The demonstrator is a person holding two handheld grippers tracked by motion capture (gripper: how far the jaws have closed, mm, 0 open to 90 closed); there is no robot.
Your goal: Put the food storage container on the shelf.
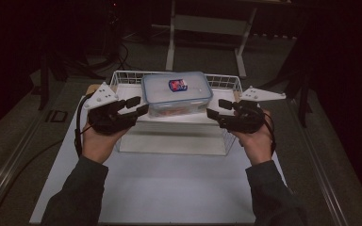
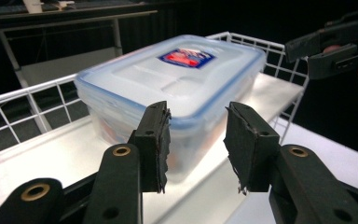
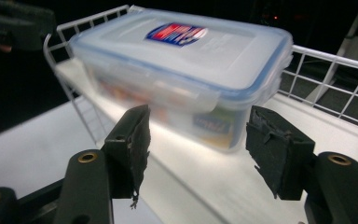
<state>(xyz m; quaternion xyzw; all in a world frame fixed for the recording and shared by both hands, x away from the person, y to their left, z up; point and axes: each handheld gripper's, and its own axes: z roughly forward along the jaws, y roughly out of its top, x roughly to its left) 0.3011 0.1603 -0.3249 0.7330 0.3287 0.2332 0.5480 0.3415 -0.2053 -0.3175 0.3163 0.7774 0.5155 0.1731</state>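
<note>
both grippers, left gripper [image 1: 139, 105] and right gripper [image 1: 215, 108], jaws apart, flank lidded container [image 1: 176, 92] at its short ends, equally near; long axis runs between them.

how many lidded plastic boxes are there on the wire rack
1. The plastic box sits on the wire rack, between the open left gripper and the open right gripper. None looks hidden.

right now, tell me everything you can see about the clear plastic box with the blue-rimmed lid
The clear rectangular plastic box with a blue-rimmed lid has rounded corners, a frosted lid with a red and blue label in the middle, and a side latch folded down. The lid is on. Colourful contents show dimly through the walls. It sits flat and upright on the white wire shelf. The left tool and right tool flank it, jaws open, apparently not touching.
</note>
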